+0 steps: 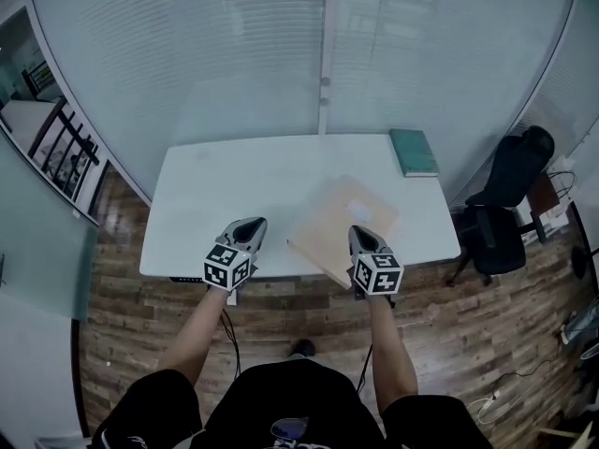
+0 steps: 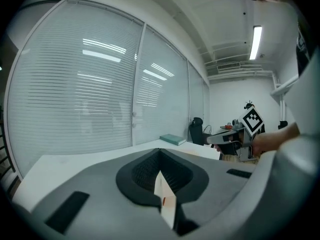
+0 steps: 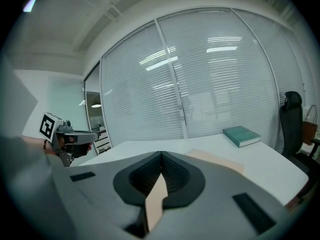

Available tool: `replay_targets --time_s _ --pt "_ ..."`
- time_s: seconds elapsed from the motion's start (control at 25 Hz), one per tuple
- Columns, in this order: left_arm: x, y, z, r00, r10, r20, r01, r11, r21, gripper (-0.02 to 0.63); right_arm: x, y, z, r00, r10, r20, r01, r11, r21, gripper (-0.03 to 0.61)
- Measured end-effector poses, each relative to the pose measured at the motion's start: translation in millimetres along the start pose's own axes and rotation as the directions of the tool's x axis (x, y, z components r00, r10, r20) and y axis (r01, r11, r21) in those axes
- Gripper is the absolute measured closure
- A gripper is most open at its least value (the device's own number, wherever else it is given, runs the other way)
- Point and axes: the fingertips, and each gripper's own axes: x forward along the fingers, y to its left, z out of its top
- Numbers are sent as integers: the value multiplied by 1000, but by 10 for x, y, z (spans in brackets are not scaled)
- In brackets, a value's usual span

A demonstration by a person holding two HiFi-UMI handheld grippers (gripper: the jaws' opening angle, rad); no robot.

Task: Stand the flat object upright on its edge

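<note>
Cardboard sheet [image 1: 342,224]: it lies flat on the right half of the tabletop [image 1: 225,190], turned cornerwise. Its near corner reaches the front edge, just beside your right claw [image 1: 363,238].
Left claw [image 1: 249,229]: clenched on nothing. It sits over the front edge of the tabletop, well apart from the sheet.
Right claw: also clenched and empty, with the jaws pressed together. It sits above the sheet's near corner; I can't tell if it touches.
Weight: likely light; a thin tan sheet like this should lift with little effort.
Stiffness: it looks fairly stiff, but a wide thin panel may bow if you pinch it at one point only.
Surface: smooth on a smooth tabletop, so expect it to slide rather than tip when pushed.
Where to take hold: go for the near corner at the front edge, where a jaw can get under it. Steady the opposite side with your other claw as it comes up.
Balance: a thin edge gives little footing, so let go gently.
Count: one cardboard sheet, one teal book [image 1: 414,152] at the far right corner, one office chair [image 1: 505,204] beside the tabletop, and two claws.
</note>
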Motion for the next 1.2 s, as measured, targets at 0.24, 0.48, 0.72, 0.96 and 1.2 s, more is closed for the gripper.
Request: replay_targets --time_s 0.24,0.48,0.72,0.96,1.2 --pt "256 -31 69 999 -48 10 48 999 12 595 -33 -208 40 999 -53 11 53 999 7 558" --pt "487 -124 57 995 -99 -2 99 995 23 595 -145 -417 31 994 -107 27 106 994 32 558" --pt "688 -241 159 989 -145 -1 145 989 31 594 -244 -581 38 988 -151 24 150 987 50 558" --pt "968 -314 123 979 -204 -25 205 978 32 594 -227 -732 44 981 -194 22 192 978 84 558" --pt "1263 -250 174 967 -252 -30 253 967 24 594 -86 -878 119 973 -232 12 230 969 86 558"
